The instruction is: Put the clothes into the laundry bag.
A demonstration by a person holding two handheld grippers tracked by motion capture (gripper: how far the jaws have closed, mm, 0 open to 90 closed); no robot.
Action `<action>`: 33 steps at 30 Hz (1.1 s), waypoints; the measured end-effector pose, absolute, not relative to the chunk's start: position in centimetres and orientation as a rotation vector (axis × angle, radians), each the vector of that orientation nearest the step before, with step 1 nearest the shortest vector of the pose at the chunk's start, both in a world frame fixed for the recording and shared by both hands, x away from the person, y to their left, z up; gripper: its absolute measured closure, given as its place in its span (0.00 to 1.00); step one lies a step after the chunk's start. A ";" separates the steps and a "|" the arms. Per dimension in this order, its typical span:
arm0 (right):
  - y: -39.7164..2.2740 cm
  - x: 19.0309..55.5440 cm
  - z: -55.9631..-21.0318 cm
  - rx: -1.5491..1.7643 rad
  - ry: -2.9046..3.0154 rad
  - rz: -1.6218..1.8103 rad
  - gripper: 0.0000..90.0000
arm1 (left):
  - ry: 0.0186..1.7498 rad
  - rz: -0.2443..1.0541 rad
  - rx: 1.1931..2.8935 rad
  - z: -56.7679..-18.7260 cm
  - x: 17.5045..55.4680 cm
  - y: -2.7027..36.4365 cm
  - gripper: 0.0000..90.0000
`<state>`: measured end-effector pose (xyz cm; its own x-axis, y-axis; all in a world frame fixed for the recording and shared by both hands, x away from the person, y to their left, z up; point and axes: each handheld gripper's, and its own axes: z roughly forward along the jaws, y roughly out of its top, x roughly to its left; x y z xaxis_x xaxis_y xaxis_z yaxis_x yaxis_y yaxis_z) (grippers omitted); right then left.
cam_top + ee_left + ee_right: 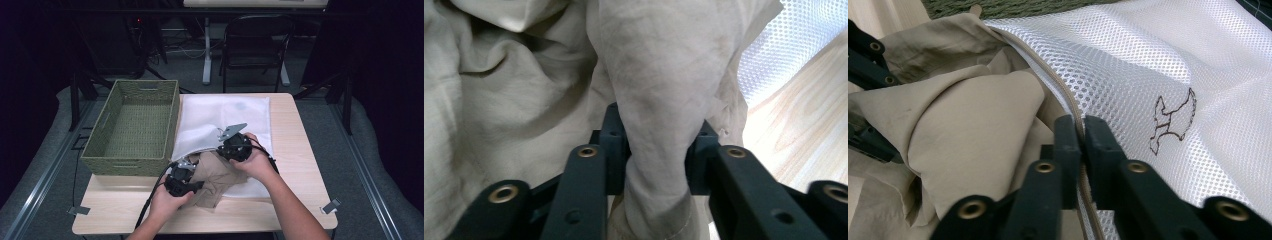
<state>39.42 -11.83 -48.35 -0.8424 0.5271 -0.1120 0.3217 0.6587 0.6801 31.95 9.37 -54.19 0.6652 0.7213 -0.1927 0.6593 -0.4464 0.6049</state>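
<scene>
A crumpled beige garment (216, 183) lies at the mouth of a white mesh laundry bag (225, 114) spread on the wooden table (296, 150). My left gripper (196, 186) is shut on a thick fold of the garment (659, 75), which is pinched between its pads (656, 145). My right gripper (226, 150) is shut on the bag's zippered opening edge; in the right gripper view the jaws (1081, 135) clamp the tan zipper strip. There the mesh bag (1158, 65) rises to the right and the garment (968, 115) bulges at the left.
A green woven basket (131, 164) stands open at the table's left, close against the bag. A black folding chair (256, 45) and a table leg stand beyond the far edge. Bare wood (125, 210) lies along the near left edge.
</scene>
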 end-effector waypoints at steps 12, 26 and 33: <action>-11.3 39.0 -47.5 0.659 2.543 1.004 0.99 | 1.058 0.150 2.239 -53.5 32.7 7.6 0.86; -11.3 38.8 -47.0 0.649 2.534 1.073 0.99 | 1.117 0.158 2.203 -53.1 35.4 5.5 0.87; -11.1 38.7 -46.8 0.641 2.536 1.080 0.99 | 1.148 0.175 2.177 -53.2 36.7 5.2 0.87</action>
<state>38.75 -11.15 -46.83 -0.8518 0.5131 -0.1060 0.2792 0.6156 0.7369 36.69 5.22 -53.24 0.6058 0.7752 -0.1791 0.6869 -0.3960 0.6094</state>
